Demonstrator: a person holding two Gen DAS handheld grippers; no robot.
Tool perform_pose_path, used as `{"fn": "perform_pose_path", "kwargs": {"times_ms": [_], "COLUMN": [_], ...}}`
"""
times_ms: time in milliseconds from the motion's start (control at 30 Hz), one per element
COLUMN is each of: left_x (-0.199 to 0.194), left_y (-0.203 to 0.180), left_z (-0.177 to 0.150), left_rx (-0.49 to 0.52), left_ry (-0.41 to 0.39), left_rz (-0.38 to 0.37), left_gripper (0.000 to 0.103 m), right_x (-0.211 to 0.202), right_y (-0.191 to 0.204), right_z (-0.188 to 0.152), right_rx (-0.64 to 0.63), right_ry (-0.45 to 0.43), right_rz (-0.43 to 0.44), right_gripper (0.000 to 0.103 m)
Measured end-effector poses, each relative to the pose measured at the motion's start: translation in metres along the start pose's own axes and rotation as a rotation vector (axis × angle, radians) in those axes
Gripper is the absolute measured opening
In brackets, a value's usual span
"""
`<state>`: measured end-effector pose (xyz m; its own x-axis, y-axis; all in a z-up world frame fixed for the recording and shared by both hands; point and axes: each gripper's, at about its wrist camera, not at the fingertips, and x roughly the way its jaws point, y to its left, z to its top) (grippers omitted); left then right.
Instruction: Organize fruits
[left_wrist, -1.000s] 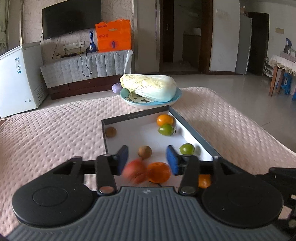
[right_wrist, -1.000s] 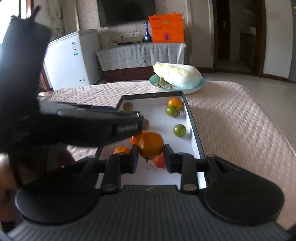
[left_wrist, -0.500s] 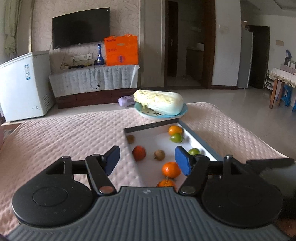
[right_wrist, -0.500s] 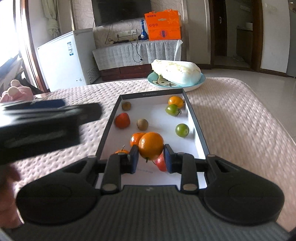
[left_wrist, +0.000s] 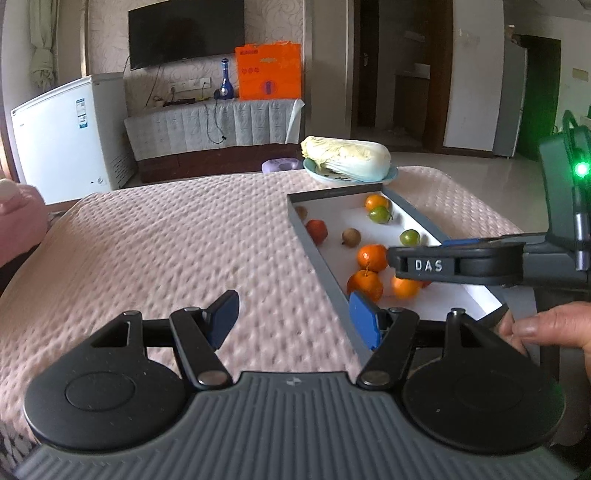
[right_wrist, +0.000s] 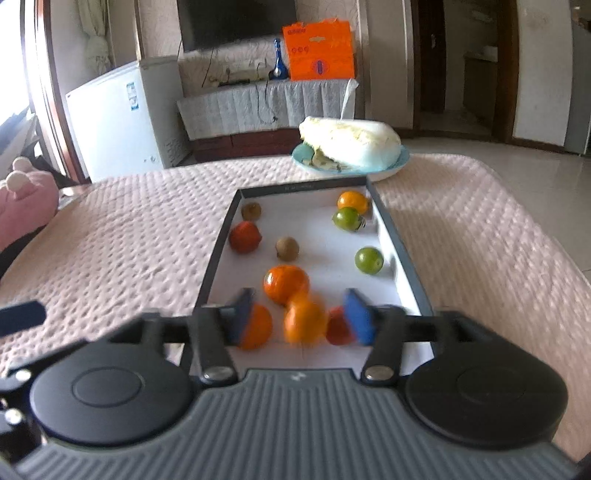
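Pink quilted, dimpled bedspread (left_wrist: 177, 236) across a wide flat surface; beyond it at 12 o'clock a wall television (left_wrist: 186, 33), an orange bag (left_wrist: 269, 71), at 10 o'clock a white chest freezer (left_wrist: 70, 136). Glossy floor. Shallow grey-walled rectangular tray (right_wrist: 216, 254), white inside, holding round smooth fruits: oranges, green ones, a red one, small brown ones. Pale cabbage (right_wrist: 351, 142) on a blue plate (right_wrist: 400, 162) at the tray's 12 o'clock. Left gripper (left_wrist: 293, 319) spread wide, empty, over bedspread. Right gripper (right_wrist: 301, 315) just sprung apart; blurred orange (right_wrist: 304, 321) loose between pads, at the tray's near end.
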<state>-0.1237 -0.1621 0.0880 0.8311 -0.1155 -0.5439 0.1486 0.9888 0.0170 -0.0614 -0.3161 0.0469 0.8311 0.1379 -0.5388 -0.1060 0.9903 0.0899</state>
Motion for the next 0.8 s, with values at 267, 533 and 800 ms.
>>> {"fn": "perform_pose_path", "kwargs": {"times_ms": [267, 533, 800], "left_x": [-0.016, -0.027, -0.036], "left_y": [0.0, -0.007, -0.02], "left_z": [0.0, -0.002, -0.001], "left_rx": [0.006, 0.015, 0.038], "left_ry": [-0.008, -0.018, -0.031], "left_rz": [0.053, 0.045, 0.019], "left_gripper": [0.078, 0.083, 0.088], "right_x": [-0.026, -0.074, -0.094], "right_y": [-0.006, -0.034, -0.064], "right_z": [-0.002, -0.013, -0.03], "right_rx": [0.015, 0.095, 0.098], "right_ry": [-0.036, -0.101, -0.086], "right_rz": [0.03, 0.055, -0.019], "right_gripper": [0.07, 0.07, 0.07]}}
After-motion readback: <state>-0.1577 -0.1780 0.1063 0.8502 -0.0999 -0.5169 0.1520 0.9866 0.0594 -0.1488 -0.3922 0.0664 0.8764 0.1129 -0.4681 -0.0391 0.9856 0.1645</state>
